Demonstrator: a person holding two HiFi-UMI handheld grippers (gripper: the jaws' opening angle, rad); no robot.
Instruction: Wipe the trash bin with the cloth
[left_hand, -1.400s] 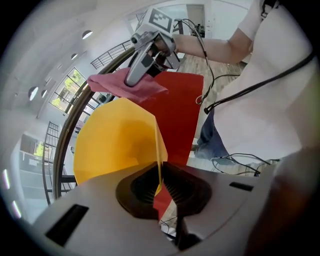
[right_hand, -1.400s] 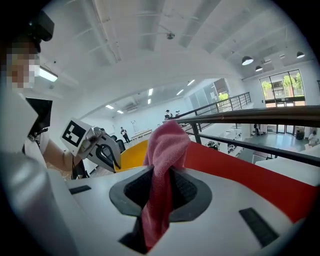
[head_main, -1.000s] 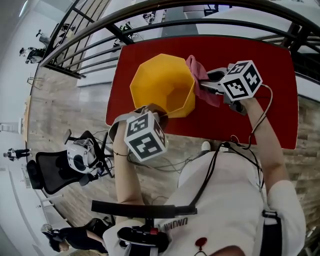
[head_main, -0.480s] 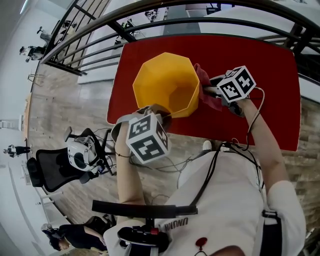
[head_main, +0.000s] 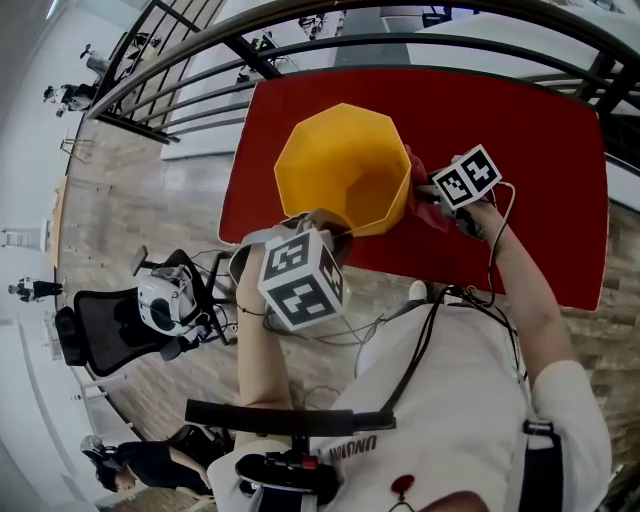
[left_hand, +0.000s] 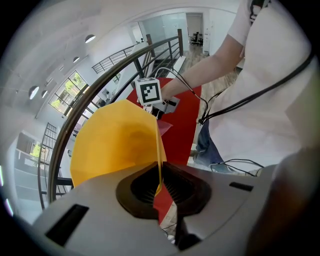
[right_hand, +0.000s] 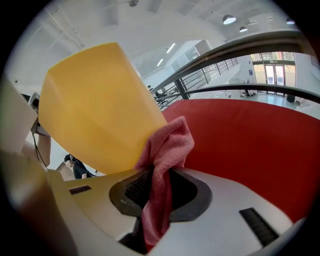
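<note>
A yellow trash bin stands open-topped on the red table. My left gripper is shut on the bin's near rim, its jaws pinching the thin yellow wall. My right gripper is shut on a pink cloth, which it presses against the bin's outer right side, low near the table. In the head view the cloth shows between the bin and the right gripper's marker cube.
A curved black railing runs behind the table. The table's near edge lies just below both hands. An office chair with a headset stands on the wooden floor at the left. Cables hang from the right gripper.
My right gripper has come down along the bin's right side with the cloth, from near the rim to low by the table. The left gripper has kept its hold on the rim.
</note>
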